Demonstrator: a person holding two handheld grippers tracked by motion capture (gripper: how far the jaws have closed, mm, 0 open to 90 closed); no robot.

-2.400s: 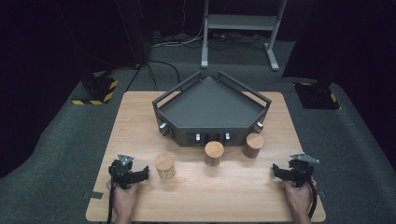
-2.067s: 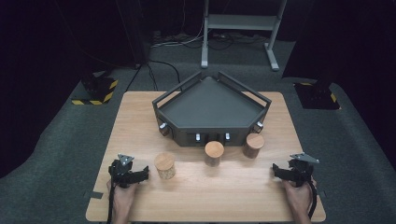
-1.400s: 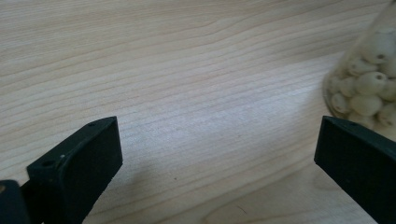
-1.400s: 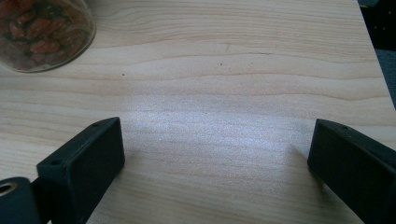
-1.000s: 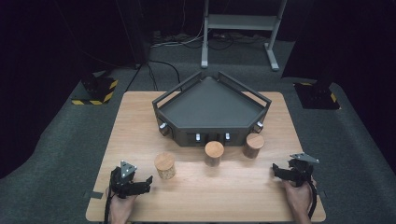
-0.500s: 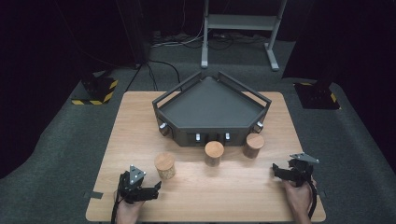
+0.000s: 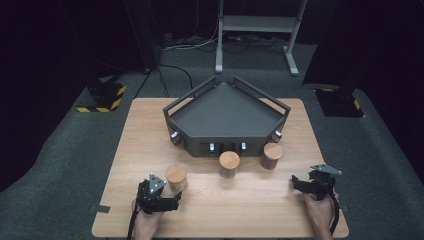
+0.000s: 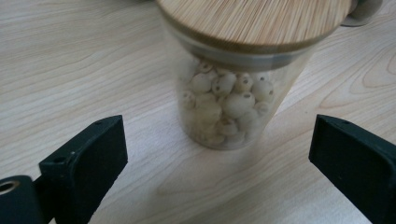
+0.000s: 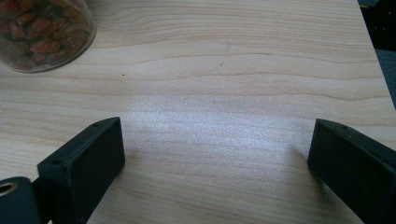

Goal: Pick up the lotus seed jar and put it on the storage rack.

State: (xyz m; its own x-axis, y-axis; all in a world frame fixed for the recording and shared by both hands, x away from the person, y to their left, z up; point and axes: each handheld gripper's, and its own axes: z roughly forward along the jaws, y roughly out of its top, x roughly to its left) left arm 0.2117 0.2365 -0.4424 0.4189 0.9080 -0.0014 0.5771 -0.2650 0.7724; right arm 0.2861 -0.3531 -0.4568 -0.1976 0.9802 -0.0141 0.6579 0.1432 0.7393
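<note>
— Operator, the tongs first: where do they stand?

— My left gripper [image 7: 172,200] sits at the table's [image 7: 150,130] near left, jaws wide and just easing inward, gripping nothing. The glass jar of pale beads [image 8: 229,100], bamboo-lidded, stands upright just beyond them, untouched.

— And moving right?

— Two more lidded jars [image 7: 229,164] wait before the grey tray [image 7: 225,107]. My right gripper [image 7: 300,184], near right, is spread wide over bare wood, empty.

front: tray [image 7: 227,107], 3 jars [image 7: 229,163] | near edge: bare table [image 7: 240,210]
</note>
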